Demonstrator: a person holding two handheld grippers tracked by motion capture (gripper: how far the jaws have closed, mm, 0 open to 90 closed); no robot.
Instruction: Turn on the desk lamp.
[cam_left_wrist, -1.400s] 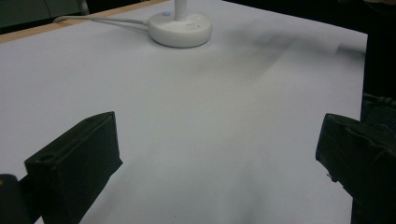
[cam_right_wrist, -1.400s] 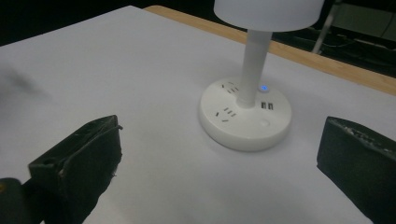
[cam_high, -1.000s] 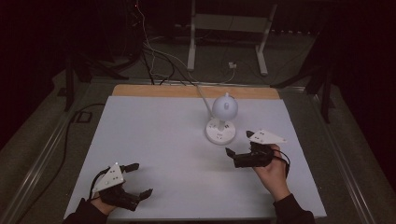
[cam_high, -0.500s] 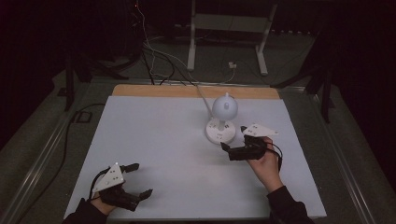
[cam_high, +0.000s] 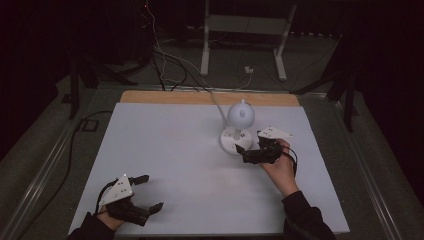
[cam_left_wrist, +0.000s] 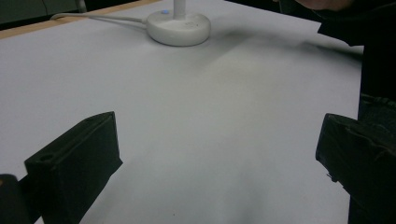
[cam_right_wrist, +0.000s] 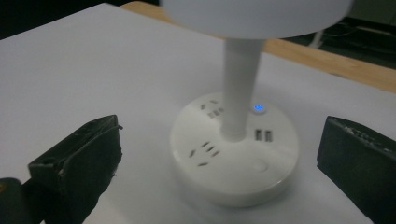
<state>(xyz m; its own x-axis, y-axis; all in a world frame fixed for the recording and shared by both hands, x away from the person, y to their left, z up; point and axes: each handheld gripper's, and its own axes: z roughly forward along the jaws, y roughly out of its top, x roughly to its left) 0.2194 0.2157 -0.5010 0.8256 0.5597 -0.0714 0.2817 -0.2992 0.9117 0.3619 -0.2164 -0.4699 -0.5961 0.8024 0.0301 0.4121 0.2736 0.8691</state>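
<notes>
Right tongs (cam_high: 241, 153): jaws spread wide and holding nothing; in the right gripper view they stand either side of the lamp's base, clear of it, so the base sits in the gap without being touched.
Right tongs, position: low over the tabletop, just beside the base on its near right side, pointing at it; the person's right hand (cam_high: 280, 167) grips them from behind, and the grey three-cornered plate (cam_high: 274, 133) rides on top.
Left tongs (cam_high: 151, 192): jaws wide apart and holding nothing; in the left gripper view there is bare white surface between them.
Left tongs, position: near the front left corner of the tabletop, well apart from the lamp, aimed across the surface toward it; the left hand (cam_high: 116, 212) holds them at the tabletop's near edge.
Desk lamp (cam_high: 240, 115): small, white, upright, right of centre on the tabletop, with a rounded head on a straight stem.
Lamp base (cam_right_wrist: 235, 154): round white disc with socket slots, two USB ports and a small lit blue light (cam_right_wrist: 257, 108) by the stem (cam_right_wrist: 237, 88).
Cord (cam_left_wrist: 100, 18): white, runs from the base toward the far edge of the tabletop.
Tabletop (cam_high: 165, 145): white sheet over a wooden board, whose bare strip shows along the far edge.
</notes>
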